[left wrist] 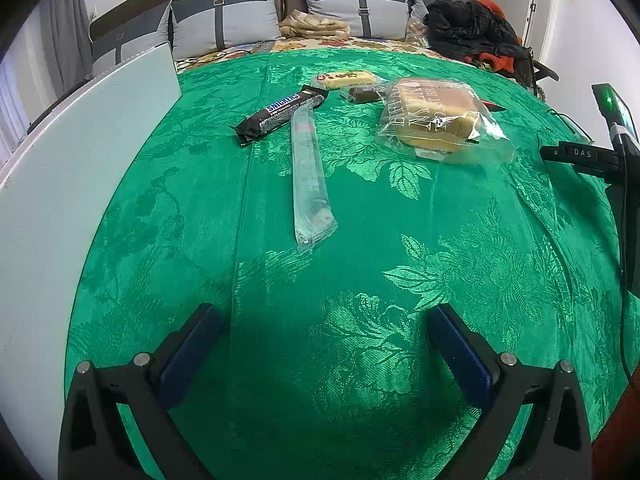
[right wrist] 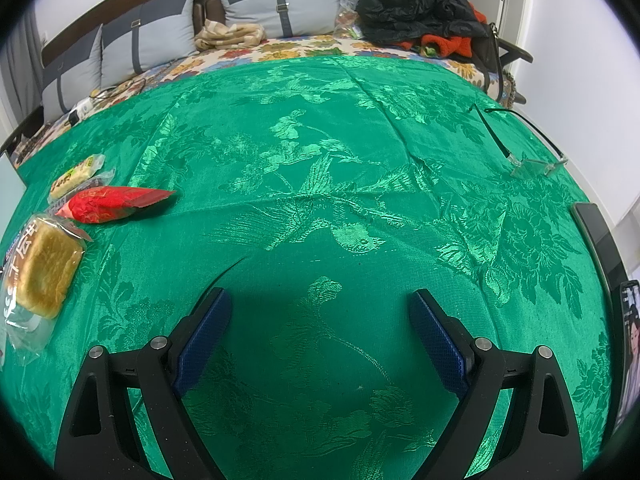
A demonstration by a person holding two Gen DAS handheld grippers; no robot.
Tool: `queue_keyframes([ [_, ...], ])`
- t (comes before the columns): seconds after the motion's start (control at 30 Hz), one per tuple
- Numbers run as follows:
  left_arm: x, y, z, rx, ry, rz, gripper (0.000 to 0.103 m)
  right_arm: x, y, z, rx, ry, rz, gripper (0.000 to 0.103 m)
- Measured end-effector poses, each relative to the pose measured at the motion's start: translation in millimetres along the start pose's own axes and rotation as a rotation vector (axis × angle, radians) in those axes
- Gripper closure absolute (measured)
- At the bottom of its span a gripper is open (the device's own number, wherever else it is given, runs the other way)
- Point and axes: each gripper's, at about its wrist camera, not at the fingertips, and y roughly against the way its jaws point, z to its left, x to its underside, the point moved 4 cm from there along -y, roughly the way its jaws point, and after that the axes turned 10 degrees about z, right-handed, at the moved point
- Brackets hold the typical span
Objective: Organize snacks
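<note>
In the left wrist view, a black Snickers bar [left wrist: 280, 114], a long clear tube packet [left wrist: 310, 176], a yellow wrapped cake [left wrist: 346, 79], a small brown snack [left wrist: 366, 95] and a bagged milk toast [left wrist: 438, 118] lie on the green cloth [left wrist: 320, 280]. My left gripper [left wrist: 326, 316] is open and empty, well short of them. In the right wrist view, the bagged toast [right wrist: 44, 272], a red packet [right wrist: 112, 203] and the yellow cake [right wrist: 76, 176] lie at the far left. My right gripper [right wrist: 322, 300] is open and empty over bare cloth [right wrist: 320, 200].
A white board [left wrist: 80, 160] stands along the left. A black device on a stand [left wrist: 612, 140] is at the right. Glasses [right wrist: 532, 160] and a dark tablet [right wrist: 600, 240] lie at the right. A sofa with cushions [right wrist: 276, 4] and clothes [right wrist: 420, 4] is behind.
</note>
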Motion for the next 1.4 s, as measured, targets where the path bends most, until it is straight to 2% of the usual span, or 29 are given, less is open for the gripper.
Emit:
queue_keyframes([
  [0.37, 5.4, 3.2, 2.2, 0.008, -0.019, 0.020, 0.000, 0.1, 0.1, -0.3, 0.000, -0.002, 0.000, 0.010],
  [0.7, 18.4, 10.2, -2.6, 0.040, -0.076, 0.096, 0.000, -0.2, -1.4, -0.3, 0.005, -0.008, 0.000, 0.010],
  [0.8, 14.9, 18.1, 3.4, 0.111, -0.045, 0.114, 0.000, -3.3, -3.9, -1.0, 0.011, -0.023, 0.003, 0.007],
  [0.87, -2.9, 31.4, 18.1, 0.184, 0.016, 0.070, 0.001, -2.8, -3.3, -1.9, 0.008, -0.026, 0.002, 0.008],
  [0.97, -35.1, 38.1, 32.5, 0.212, 0.044, 0.028, 0.001, 4.9, 2.1, -2.4, -0.006, -0.023, 0.000, 0.009],
  [1.1, -84.2, 18.9, 30.1, 0.140, -0.013, 0.046, 0.012, 23.6, 22.6, 4.0, -0.120, -0.036, -0.003, 0.009],
  [1.13, -93.2, 8.1, 27.4, 0.110, -0.030, 0.068, 0.018, 25.7, 28.2, 7.8, -0.160, -0.043, 0.004, 0.009],
  [1.17, -100.0, -4.1, 24.7, 0.082, -0.039, 0.095, 0.029, 26.2, 36.0, 14.6, -0.225, -0.053, 0.021, 0.009],
  [1.23, -103.7, -22.8, 22.0, 0.054, -0.046, 0.142, 0.042, 22.5, 48.8, 31.8, -0.337, -0.062, 0.058, 0.009],
  [1.3, -99.8, -34.7, 15.8, 0.031, -0.065, 0.168, 0.046, 13.5, 61.4, 56.2, -0.420, -0.047, 0.091, 0.009],
  [1.4, -99.9, -36.5, 6.3, -0.005, -0.116, 0.128, 0.055, -4.3, 73.1, 104.5, -0.475, -0.001, 0.126, 0.009],
])
